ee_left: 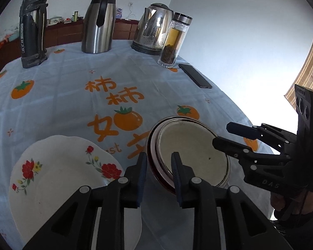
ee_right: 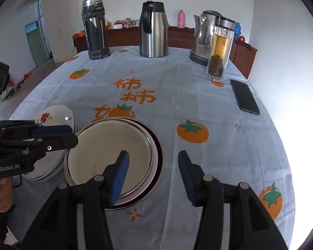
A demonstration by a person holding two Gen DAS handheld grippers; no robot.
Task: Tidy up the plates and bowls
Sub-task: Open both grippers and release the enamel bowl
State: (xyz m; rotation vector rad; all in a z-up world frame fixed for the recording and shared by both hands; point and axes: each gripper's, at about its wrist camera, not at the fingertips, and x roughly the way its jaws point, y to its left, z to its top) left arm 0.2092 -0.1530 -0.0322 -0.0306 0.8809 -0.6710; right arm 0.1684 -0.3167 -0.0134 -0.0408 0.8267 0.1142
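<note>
A stack of round metal dishes [ee_left: 194, 152] [ee_right: 108, 152], cream inside with a dark red rim below, sits on the blue persimmon tablecloth [ee_left: 73, 95]. My left gripper [ee_left: 159, 166] straddles the stack's left rim, and its pads stand slightly apart from the rim, so it is open. My right gripper [ee_right: 153, 166] is open wide across the right rim, with one finger over the dish and the other over the cloth. Each gripper also shows in the other's view: the right gripper [ee_left: 220, 133] and the left gripper [ee_right: 74, 135]. White flowered plates [ee_left: 58, 166] [ee_right: 58, 112] lie just left of the stack.
Along the far edge stand a worn thermos [ee_left: 33, 27], a steel jug [ee_left: 99, 23], an electric kettle [ee_left: 152, 29] and a glass tea bottle [ee_left: 175, 39]. A black phone [ee_left: 195, 76] lies near the right edge. A person's hand [ee_right: 0, 195] holds the left gripper.
</note>
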